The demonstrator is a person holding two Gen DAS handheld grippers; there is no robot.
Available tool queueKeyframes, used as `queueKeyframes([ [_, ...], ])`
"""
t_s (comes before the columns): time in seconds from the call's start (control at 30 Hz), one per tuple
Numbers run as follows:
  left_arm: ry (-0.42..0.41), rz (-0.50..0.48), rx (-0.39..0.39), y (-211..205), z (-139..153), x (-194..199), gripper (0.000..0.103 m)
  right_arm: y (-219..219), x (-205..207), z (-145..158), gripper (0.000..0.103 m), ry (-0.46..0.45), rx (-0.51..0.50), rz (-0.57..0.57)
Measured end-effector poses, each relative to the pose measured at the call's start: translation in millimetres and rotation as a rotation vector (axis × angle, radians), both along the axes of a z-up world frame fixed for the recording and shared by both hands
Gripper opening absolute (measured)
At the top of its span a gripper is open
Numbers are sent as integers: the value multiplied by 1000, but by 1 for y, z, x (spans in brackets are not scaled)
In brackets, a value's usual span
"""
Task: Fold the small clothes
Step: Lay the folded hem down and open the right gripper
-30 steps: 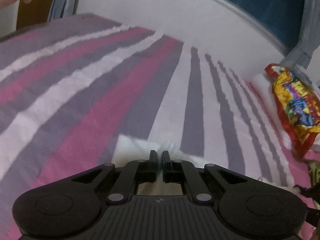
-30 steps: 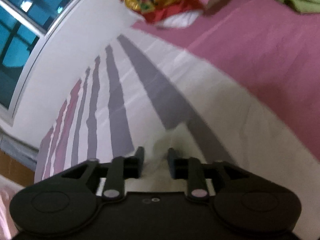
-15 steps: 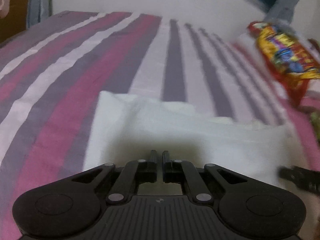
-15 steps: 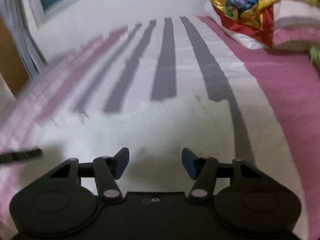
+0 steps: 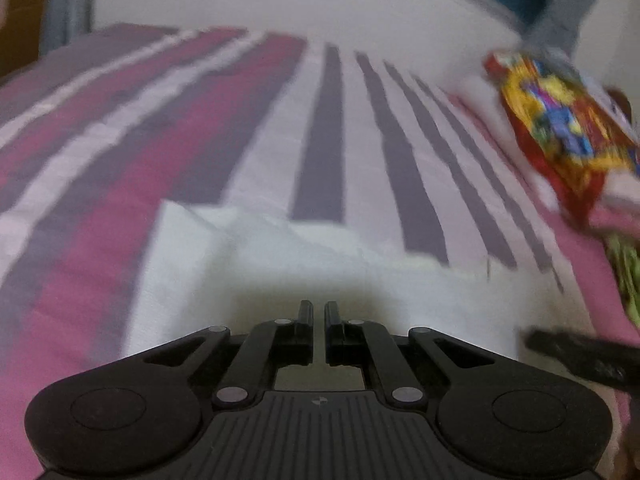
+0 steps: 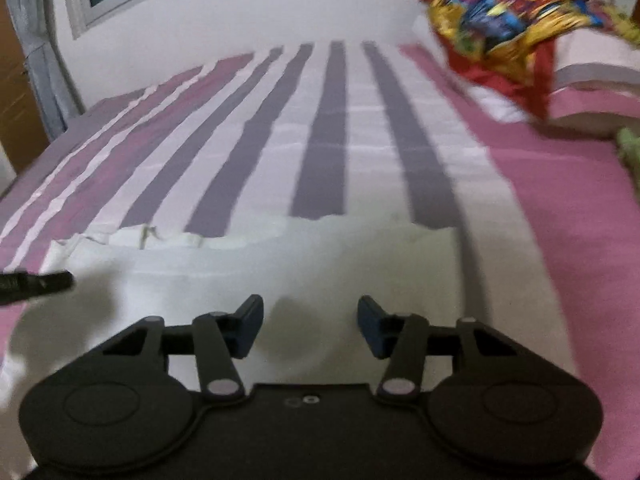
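A white cloth (image 5: 280,256) lies spread flat across the striped bed sheet (image 5: 320,140). My left gripper (image 5: 319,304) is shut at the cloth's near edge and pinches it. In the right wrist view the same white cloth (image 6: 320,252) stretches wide under my right gripper (image 6: 310,308). That gripper's jaws stand apart and are closing, with nothing between them; the cloth lies below. The right gripper's finger (image 5: 580,356) shows at the right edge of the left view. The left gripper's fingertip (image 6: 36,282) shows at the left edge of the right view.
A bright red and yellow printed garment (image 6: 500,12) lies on a pillow at the far right. A green cloth (image 6: 630,144) lies beside it on the pink part of the sheet. A white wall and a window run behind the bed.
The white cloth went from bunched at the fingertips to spread flat on the bed. My right gripper rolled level and opened off the cloth. The left stayed shut.
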State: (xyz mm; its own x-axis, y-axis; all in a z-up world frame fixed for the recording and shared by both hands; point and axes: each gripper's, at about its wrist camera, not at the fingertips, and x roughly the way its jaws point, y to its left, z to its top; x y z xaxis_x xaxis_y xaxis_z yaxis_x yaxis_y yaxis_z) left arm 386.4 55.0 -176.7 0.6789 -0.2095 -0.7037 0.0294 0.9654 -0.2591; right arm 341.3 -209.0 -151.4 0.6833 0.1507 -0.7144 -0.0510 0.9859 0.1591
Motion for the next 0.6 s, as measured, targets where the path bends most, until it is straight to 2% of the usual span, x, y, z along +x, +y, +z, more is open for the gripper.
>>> queueKeyframes([
  [0.1, 8, 23, 29, -6, -11, 19, 3, 20, 18, -11, 51, 30, -50, 61],
  [0.2, 32, 86, 16, -3, -17, 46, 2, 30, 31, -17, 51, 13, -111, 55],
  [0.3, 17, 70, 104, -15, -20, 62, 3, 34, 51, -24, 52, 14, -158, 37],
  [0.33, 19, 79, 108, -16, -21, 65, 2, 35, 58, -26, 53, 15, -167, 28],
  [0.47, 32, 138, 38, -11, -13, 57, 2, 32, 68, -26, 54, 45, -140, -15],
  [0.53, 13, 119, 39, -12, -3, 40, 3, 31, 58, -16, 52, 41, -105, -23],
  [0.6, -17, 71, 43, -15, 6, 17, 3, 29, 38, -4, 50, 24, -23, 12],
])
